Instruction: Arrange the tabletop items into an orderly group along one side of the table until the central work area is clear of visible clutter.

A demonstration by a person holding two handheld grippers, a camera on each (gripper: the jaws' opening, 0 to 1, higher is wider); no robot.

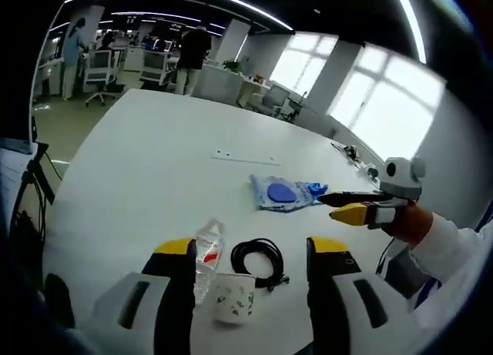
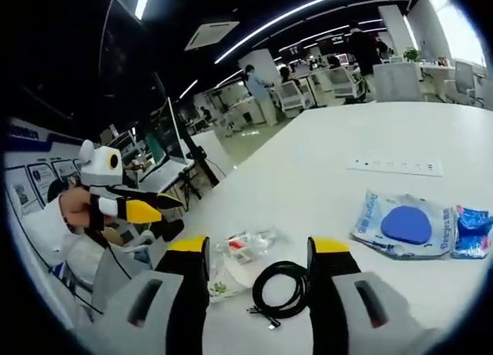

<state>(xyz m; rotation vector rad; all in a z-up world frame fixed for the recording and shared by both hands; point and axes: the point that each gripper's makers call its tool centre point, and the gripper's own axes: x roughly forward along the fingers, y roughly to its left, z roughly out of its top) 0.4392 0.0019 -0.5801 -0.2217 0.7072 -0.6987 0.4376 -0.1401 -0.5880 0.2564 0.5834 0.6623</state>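
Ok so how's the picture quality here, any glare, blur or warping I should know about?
Left gripper view: the windows blow out to white glare, fisheye bends the table edge, and the plastic bottle and cup stay sharp. Right gripper view: ceiling light strips curve with the lens, the black cable is crisp, and the far office is soft and small.

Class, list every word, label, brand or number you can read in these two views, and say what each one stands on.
None can be read for certain.
Blue-and-white packet: lettering along its right edge, too blurred.
Water bottle: red label, too small.
White cup: green print, seemingly a pattern rather than text.
Wall posters: too small.
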